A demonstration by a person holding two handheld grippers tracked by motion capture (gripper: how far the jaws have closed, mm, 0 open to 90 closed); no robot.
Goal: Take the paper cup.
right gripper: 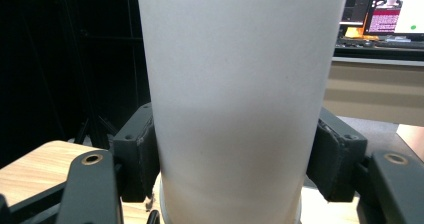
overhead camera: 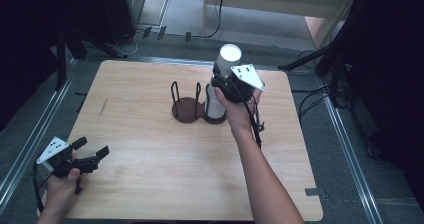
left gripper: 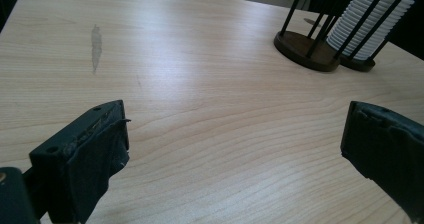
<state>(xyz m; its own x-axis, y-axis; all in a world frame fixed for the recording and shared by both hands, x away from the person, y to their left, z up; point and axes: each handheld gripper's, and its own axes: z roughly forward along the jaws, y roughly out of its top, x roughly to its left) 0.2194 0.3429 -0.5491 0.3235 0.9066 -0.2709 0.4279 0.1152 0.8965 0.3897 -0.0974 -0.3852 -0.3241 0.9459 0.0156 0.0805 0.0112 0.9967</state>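
Observation:
A white paper cup [overhead camera: 228, 58] is held upside down above the stack of white cups [overhead camera: 214, 104] in the right bay of a dark wire cup holder [overhead camera: 190, 106]. My right gripper [overhead camera: 223, 79] is shut on that cup; in the right gripper view both pads press the cup's [right gripper: 240, 99] sides, with the stack's top just below it. My left gripper [overhead camera: 92, 148] rests low at the table's front left corner, jaws open with nothing between them. In the left gripper view the holder [left gripper: 305, 46] and the ribbed stack [left gripper: 367, 21] stand far off at upper right.
The wooden table [overhead camera: 150, 154] carries the cup holder at mid-back; its left bay [overhead camera: 185, 104] holds no cups. A grey smear [left gripper: 96, 41] marks the tabletop on the left. Dark stands and cables ring the table, with black frames at its right edge [overhead camera: 345, 84].

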